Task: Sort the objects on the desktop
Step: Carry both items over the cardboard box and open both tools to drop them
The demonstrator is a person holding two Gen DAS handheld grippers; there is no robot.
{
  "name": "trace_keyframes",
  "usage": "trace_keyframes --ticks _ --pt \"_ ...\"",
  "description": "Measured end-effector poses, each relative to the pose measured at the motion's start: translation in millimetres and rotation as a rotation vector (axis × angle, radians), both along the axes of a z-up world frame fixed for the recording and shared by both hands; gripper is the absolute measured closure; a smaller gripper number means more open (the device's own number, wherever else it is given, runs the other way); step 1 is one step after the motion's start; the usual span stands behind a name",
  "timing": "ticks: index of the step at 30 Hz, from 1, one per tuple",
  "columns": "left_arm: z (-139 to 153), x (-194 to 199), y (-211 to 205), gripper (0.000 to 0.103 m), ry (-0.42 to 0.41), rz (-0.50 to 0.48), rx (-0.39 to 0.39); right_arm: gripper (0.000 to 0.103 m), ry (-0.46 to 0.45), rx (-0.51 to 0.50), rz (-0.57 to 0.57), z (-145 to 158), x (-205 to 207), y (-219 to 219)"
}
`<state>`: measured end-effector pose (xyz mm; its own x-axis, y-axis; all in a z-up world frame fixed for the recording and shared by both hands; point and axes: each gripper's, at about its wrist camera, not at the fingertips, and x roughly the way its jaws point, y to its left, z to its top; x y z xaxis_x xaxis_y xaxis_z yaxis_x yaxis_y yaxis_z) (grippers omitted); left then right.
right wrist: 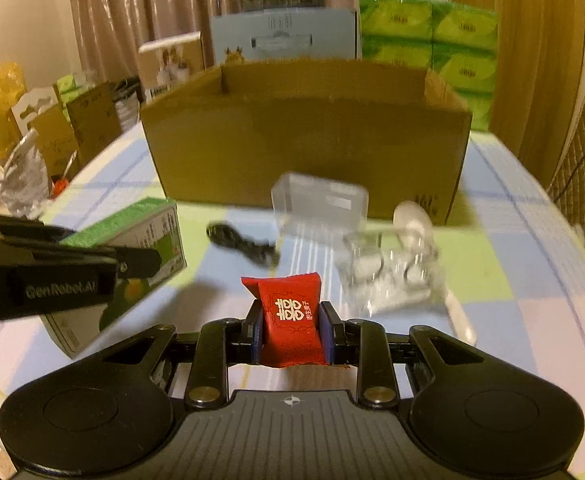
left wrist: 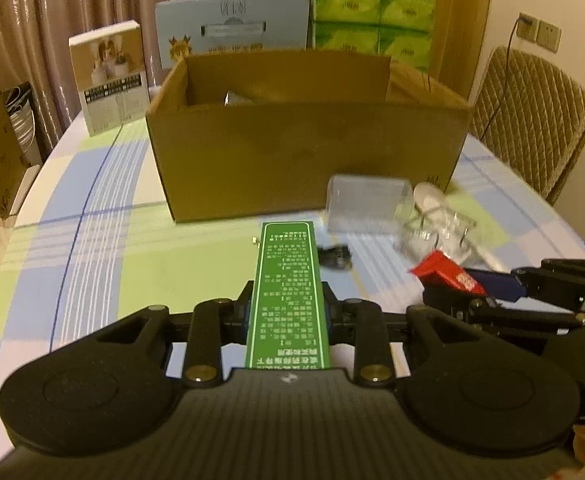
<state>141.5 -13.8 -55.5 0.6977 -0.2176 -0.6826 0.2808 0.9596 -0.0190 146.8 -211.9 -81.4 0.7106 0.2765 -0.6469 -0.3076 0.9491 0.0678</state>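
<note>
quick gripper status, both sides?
Left gripper: jaws closed on the green box.
Right gripper: jaws closed on the red candy packet.

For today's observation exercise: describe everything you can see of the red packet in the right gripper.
The red packet is a small pillow-shaped sweet wrapper, glossy like foil or plastic, with white double-character print and crimped ends. It stands roughly upright, pinched at its sides between the blue pads of the right gripper, above the checked tablecloth and touching nothing else. Its top edge leans slightly left.
</note>
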Motion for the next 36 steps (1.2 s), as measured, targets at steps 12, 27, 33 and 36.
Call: trace_keyframes --ticks 12,27,33,36 --pt "64 38 -10 0.078 -0.103 -0.008 -0.025 0.078 -0.150 0.019 -0.013 81 51 -19" --pt "103 164 -44 0.078 -0.127 -0.035 -0.062 0.078 -0.144 0.019 -0.014 109 163 -33" --pt "84 195 -55 0.078 -0.089 -0.040 -0.058 0.078 -0.121 0.019 -0.016 96 191 -35" --pt "74 204 -57 0.078 -0.071 -0.038 -0.068 0.078 -0.108 0.014 -0.020 87 201 -36"
